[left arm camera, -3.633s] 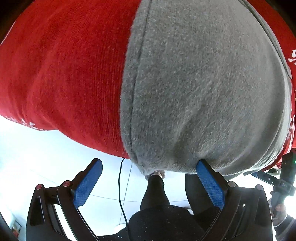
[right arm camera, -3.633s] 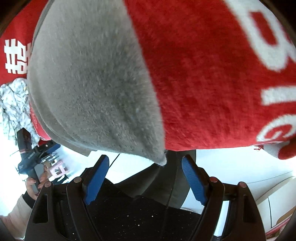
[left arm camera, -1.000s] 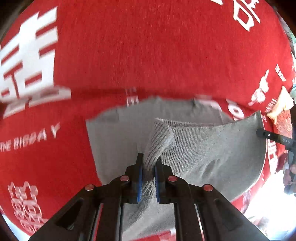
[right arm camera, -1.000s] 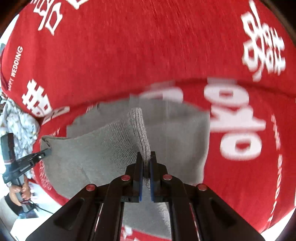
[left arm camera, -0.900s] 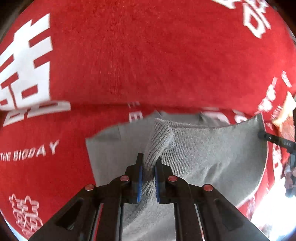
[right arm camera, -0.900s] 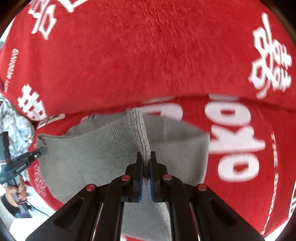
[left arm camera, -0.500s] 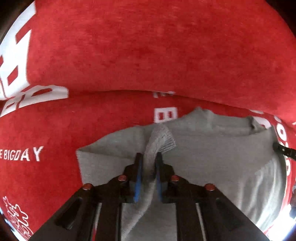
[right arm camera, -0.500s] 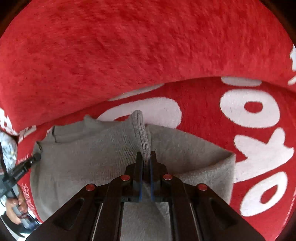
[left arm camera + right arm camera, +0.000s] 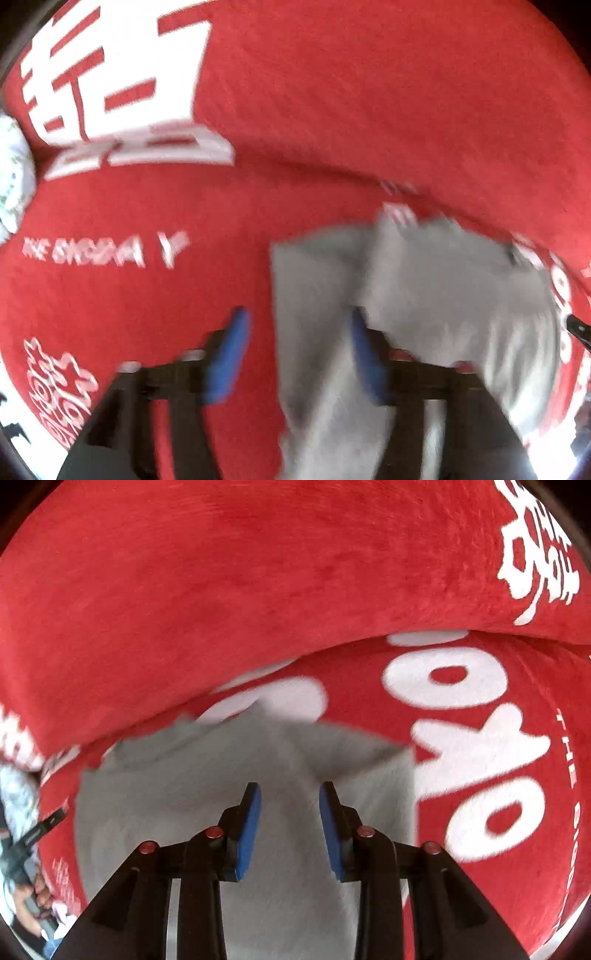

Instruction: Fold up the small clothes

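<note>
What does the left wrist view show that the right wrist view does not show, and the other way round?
Only the left wrist view shows the small white words printed on the red cloth and the left gripper, whose jaws have just been opening, now wide over the garment's left edge.

Only the right wrist view shows the big white letters, a hand at the lower left edge, and the right gripper, jaws just opened, pads off the fabric.

Both show the grey garment lying on the red cloth.

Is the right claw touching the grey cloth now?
Apart. The right wrist view shows the right claw open, a gap beside each pad, above the grey cloth.
</note>
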